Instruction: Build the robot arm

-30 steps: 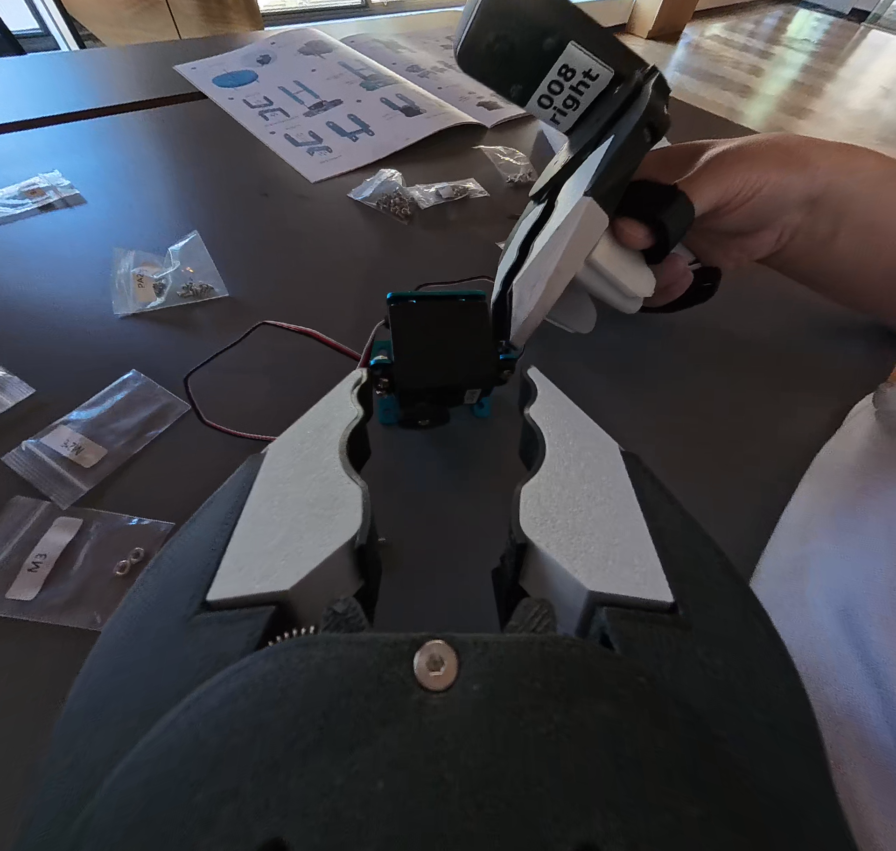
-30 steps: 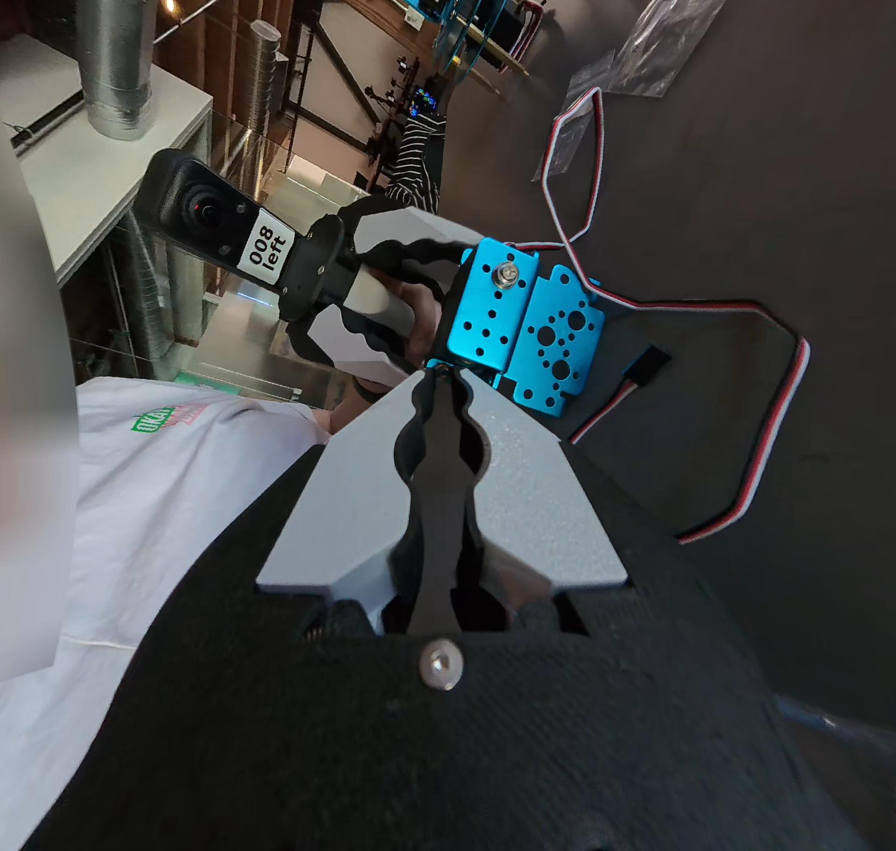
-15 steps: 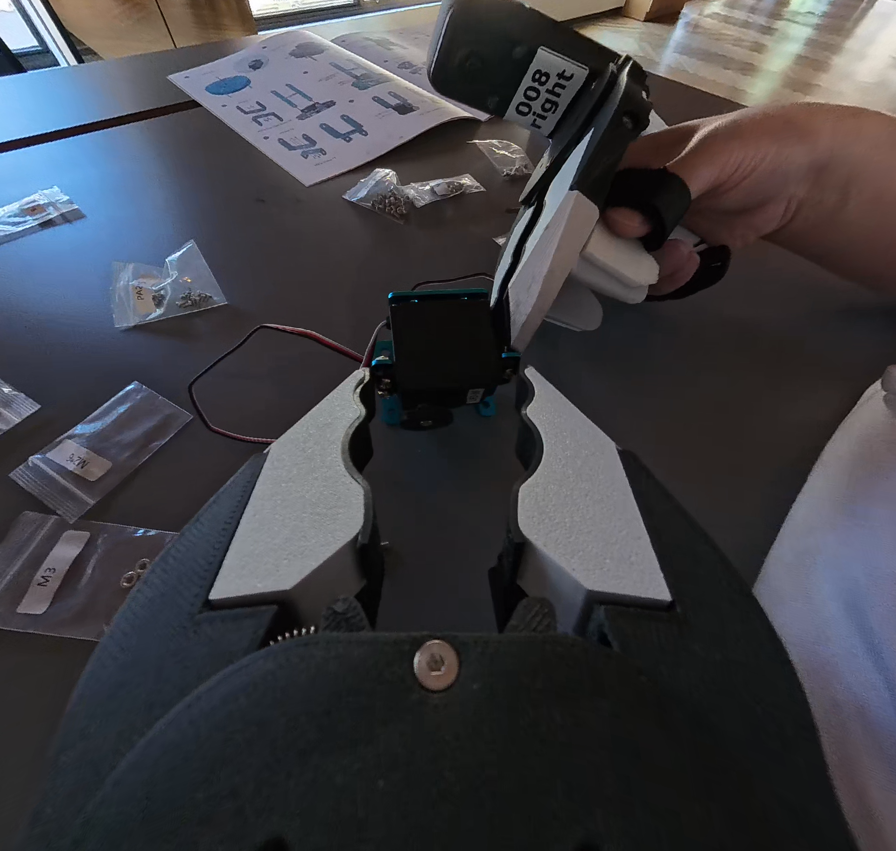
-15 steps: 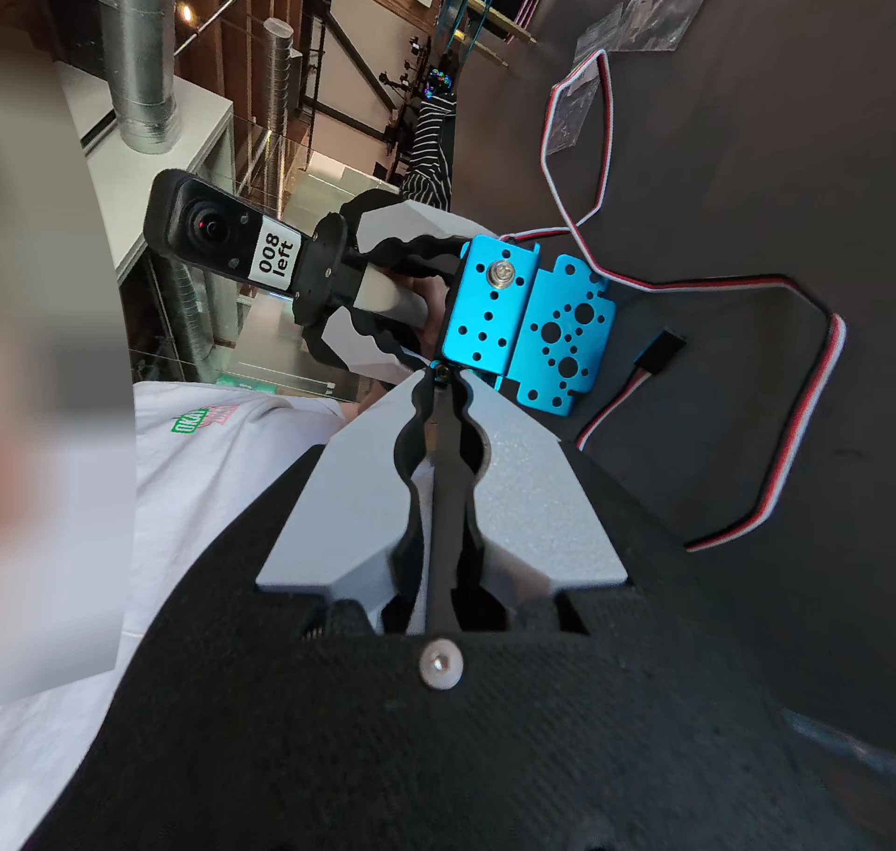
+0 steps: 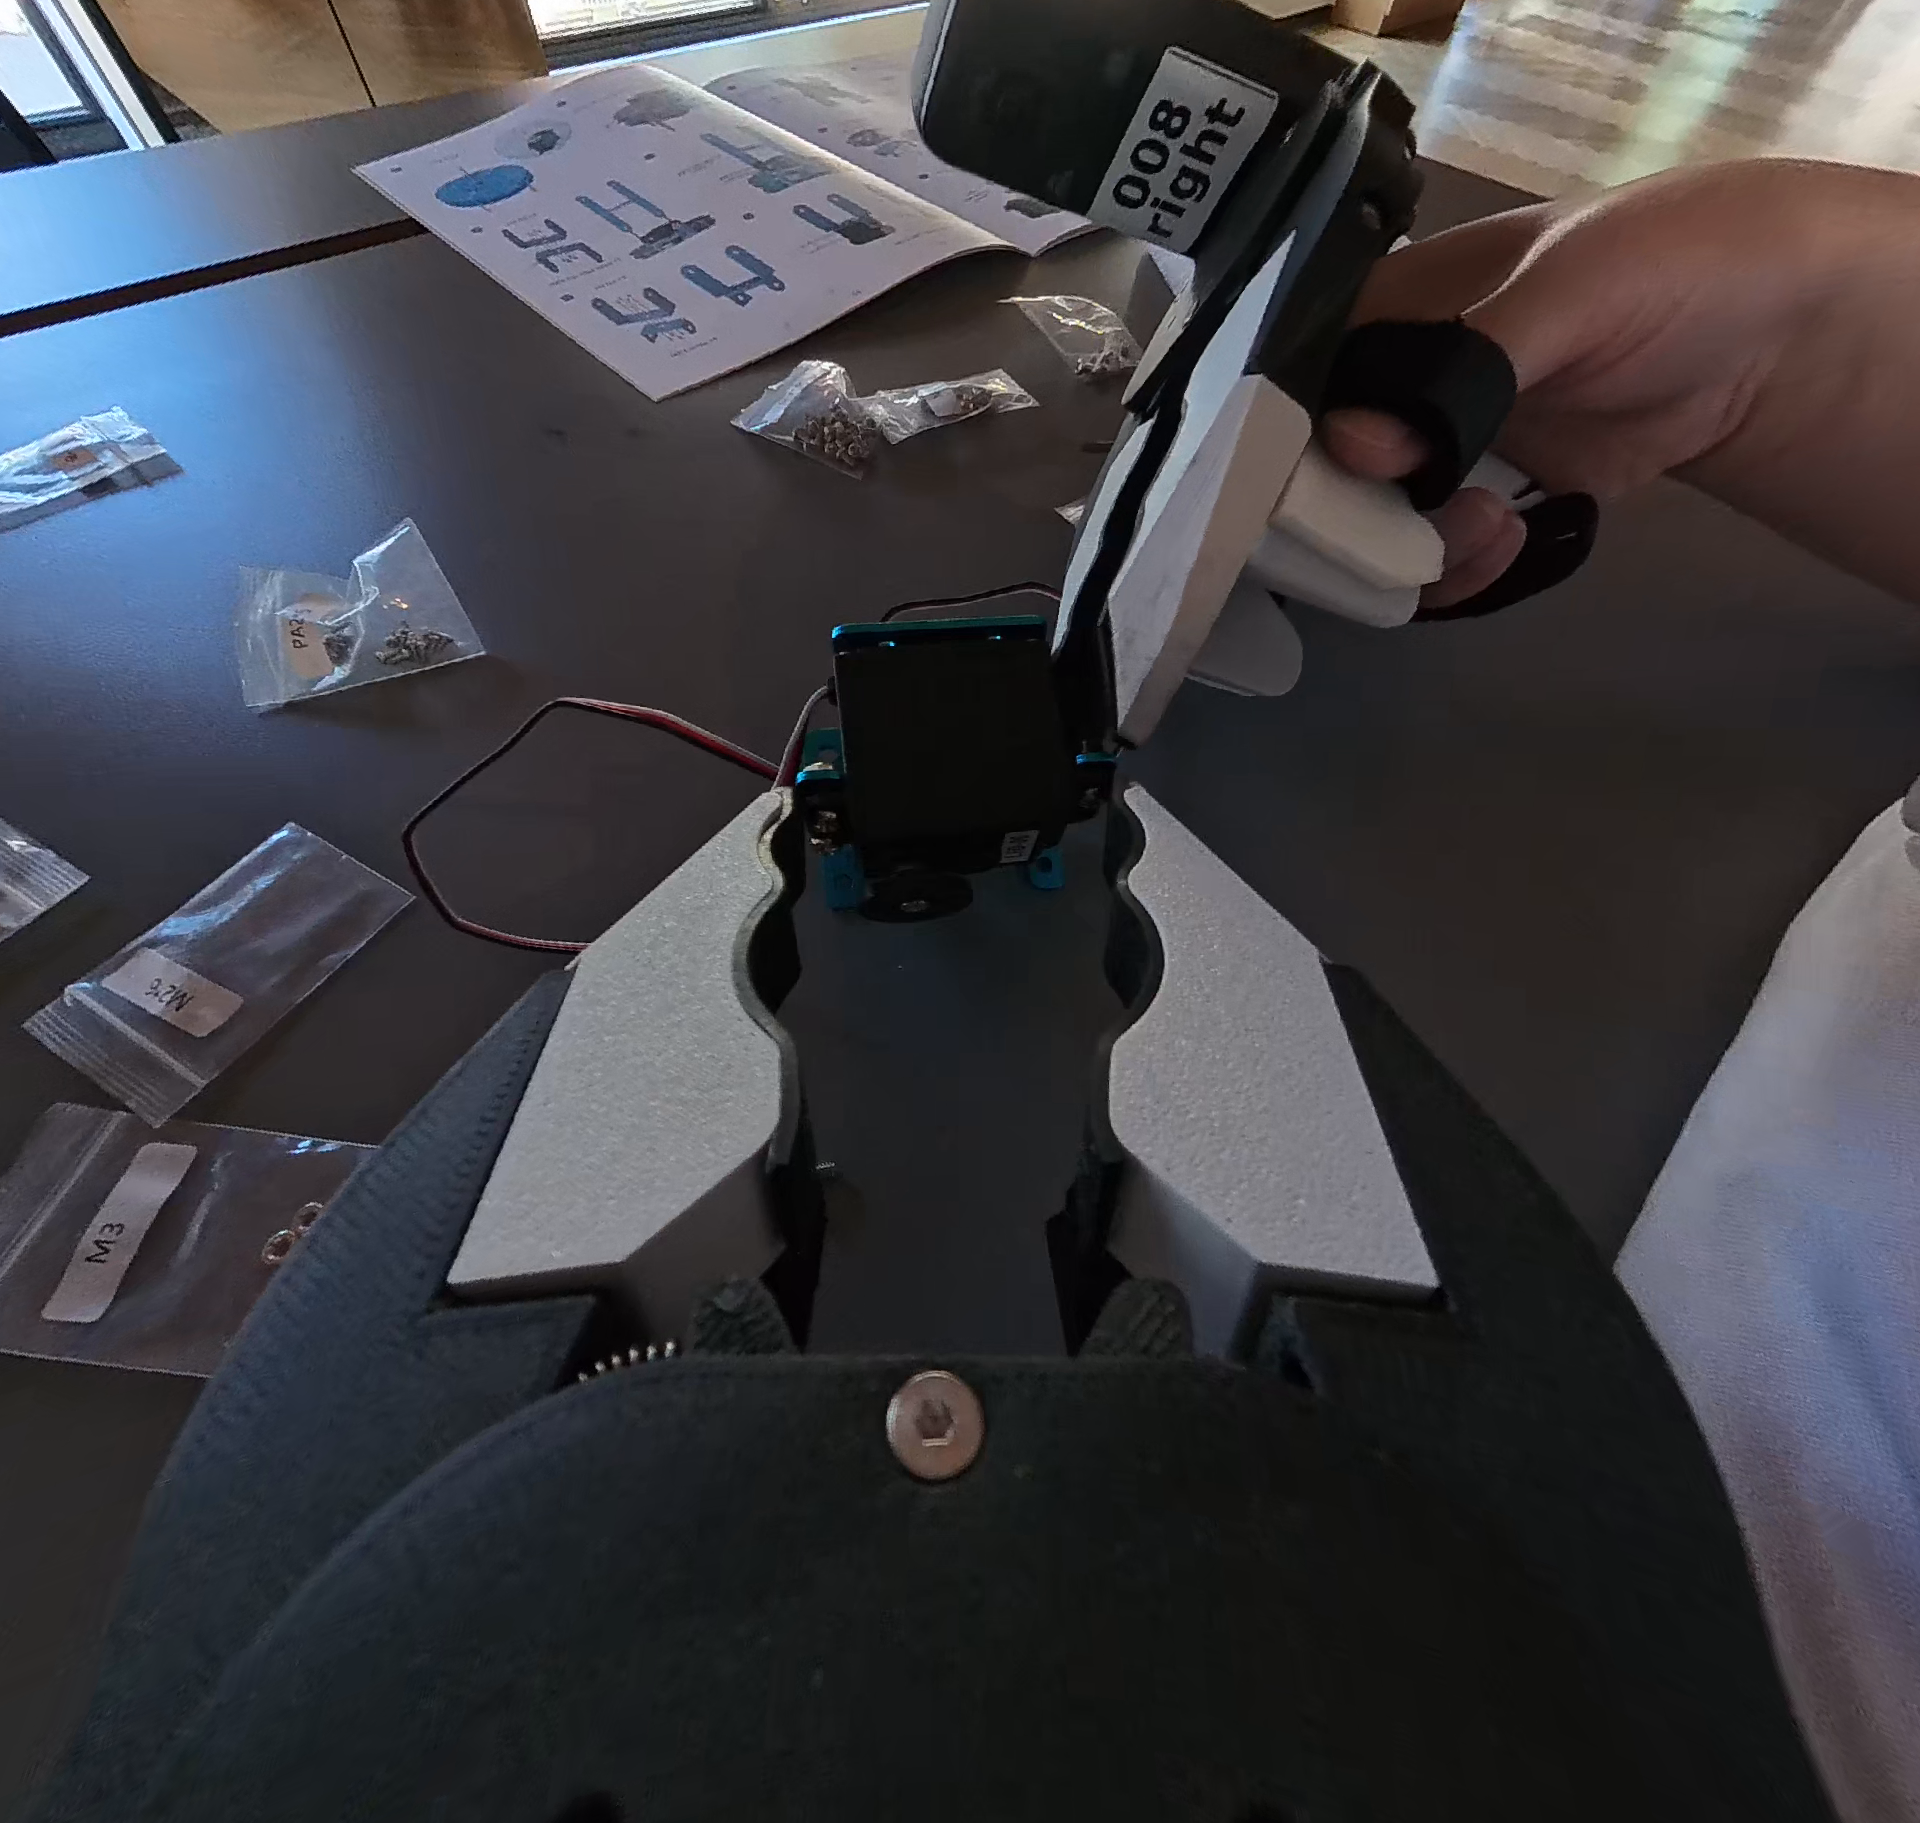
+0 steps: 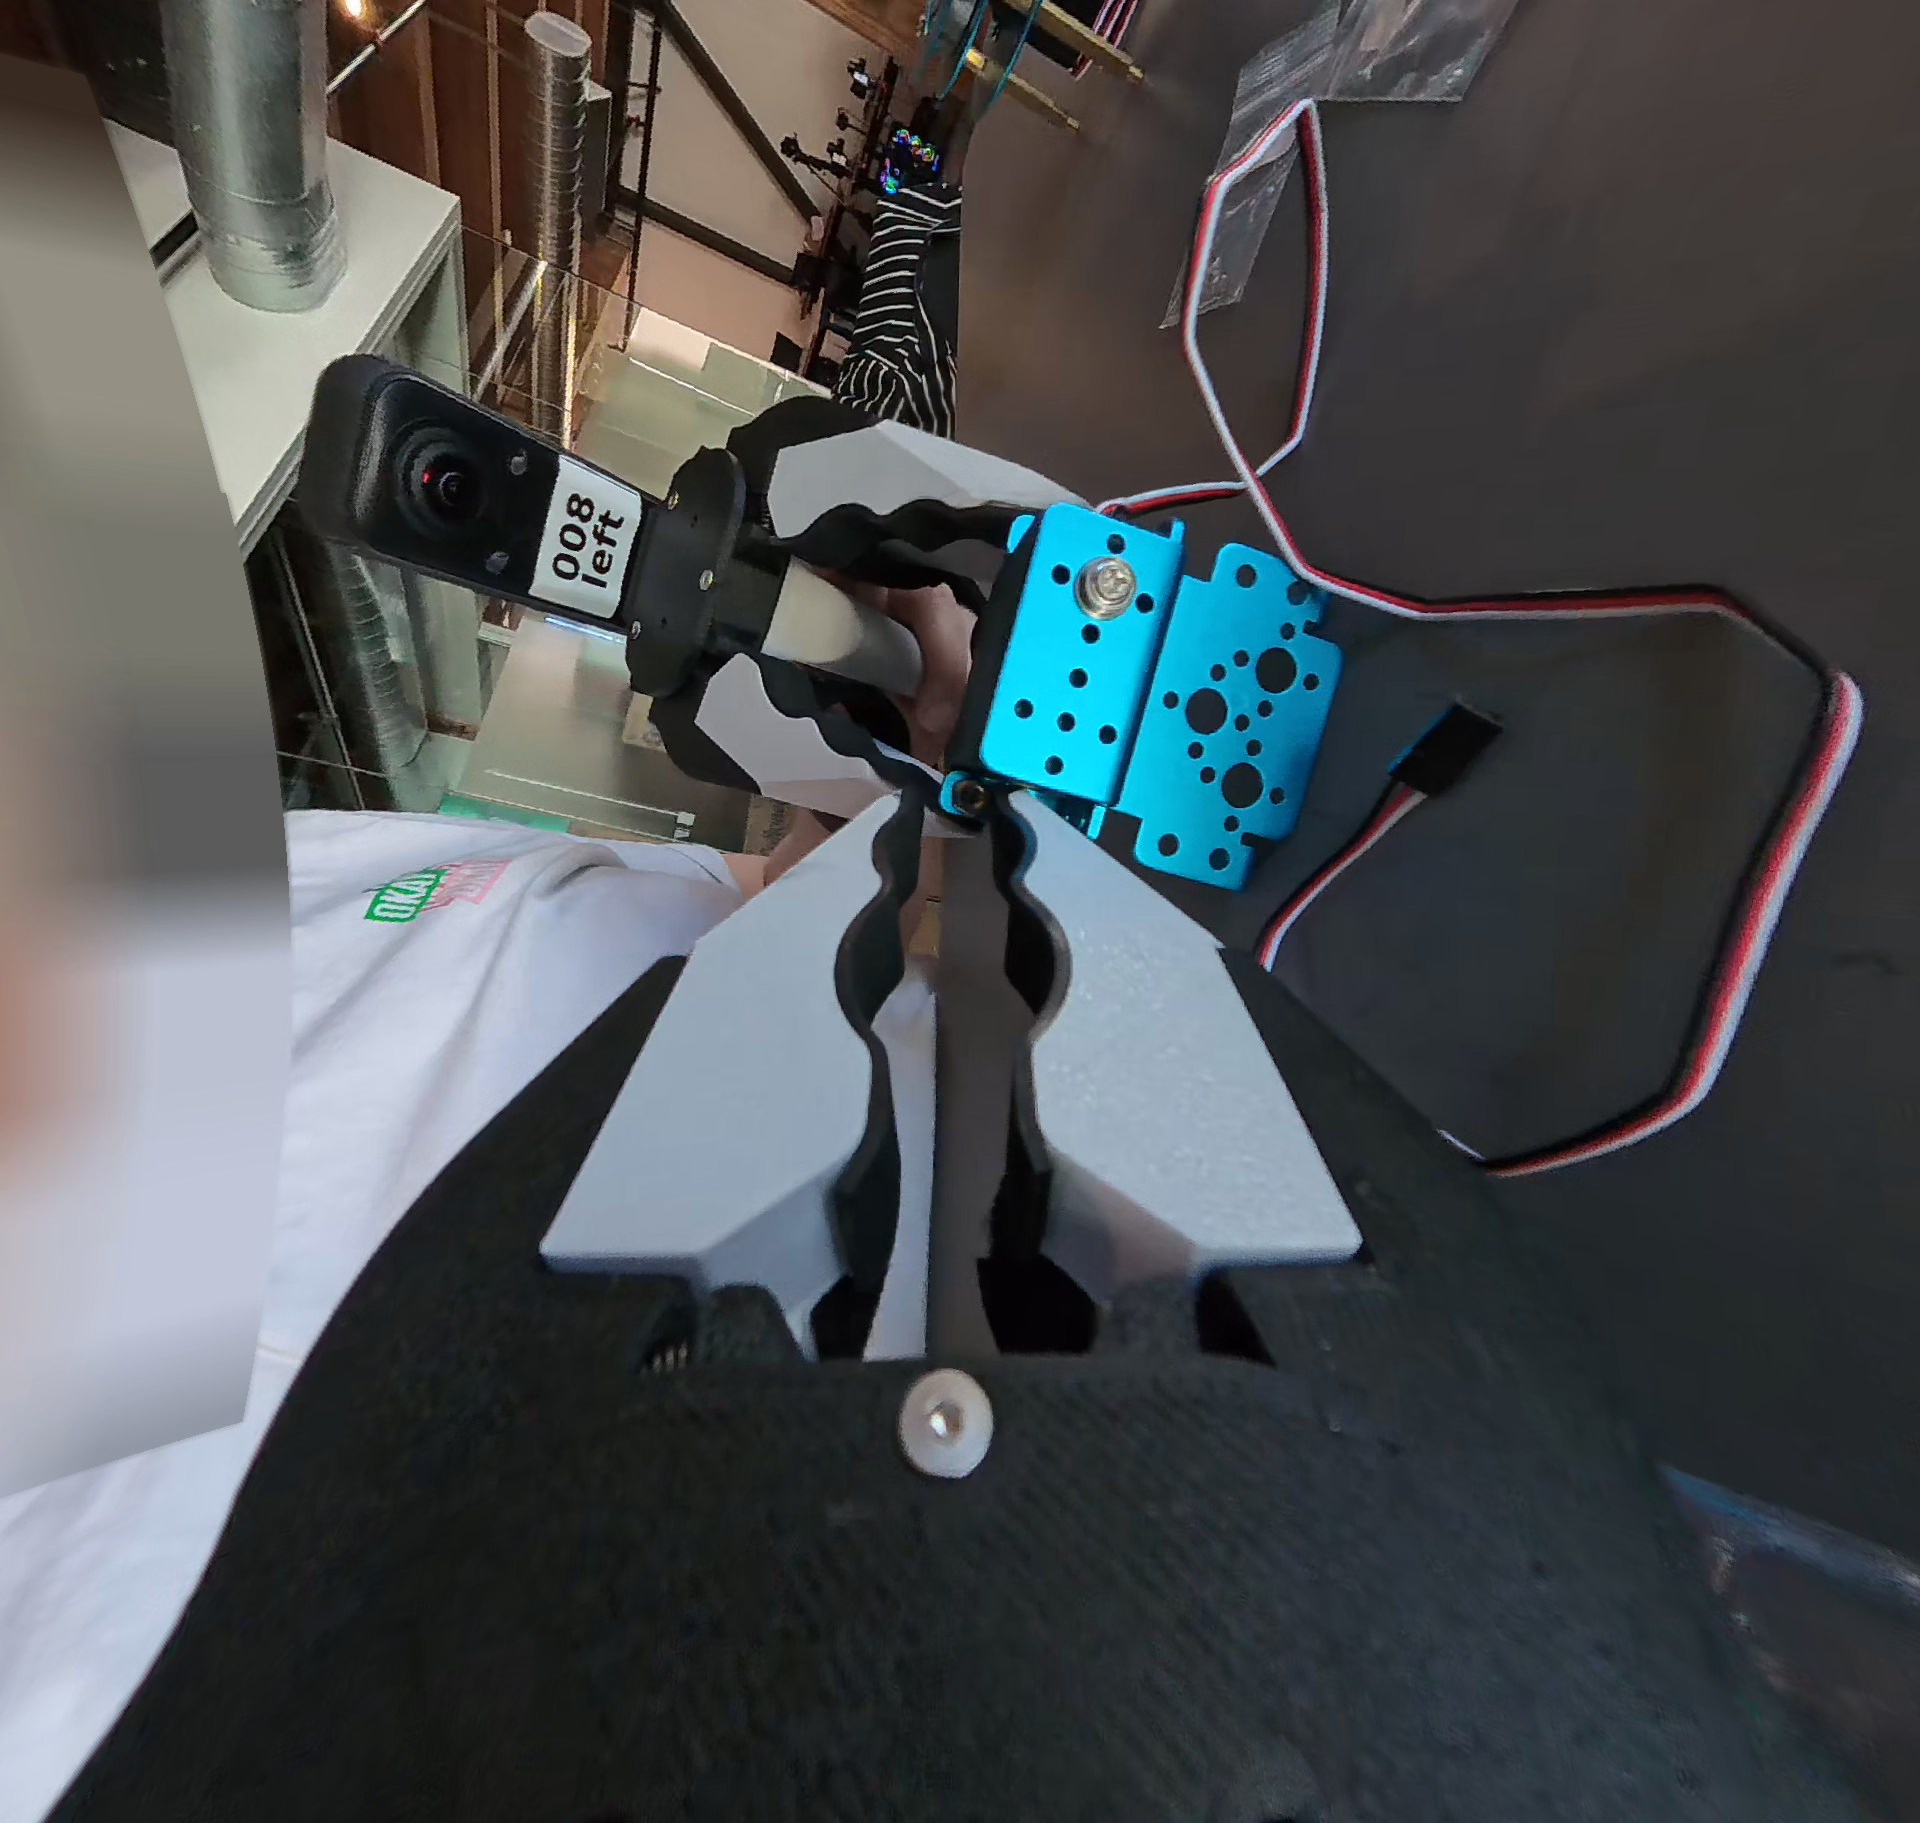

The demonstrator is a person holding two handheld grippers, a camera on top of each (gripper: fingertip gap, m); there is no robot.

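A black servo sits in a blue perforated metal bracket, with a red, white and black wire trailing over the dark table to a black plug. My left gripper has its fingertips on both sides of the servo and bracket and holds them upright. It also shows in the right wrist view. My right gripper comes in from the side. Its jaws stand a narrow gap apart around the bracket's corner tab with a screw. It also shows in the left wrist view.
An open instruction booklet lies at the back of the table. Several clear bags of screws lie around. A person's hand and white shirt are on the right.
The right gripper's jaws have parted a little, and the bracket's corner tab now sits between its tips. The left gripper holds the servo as before.
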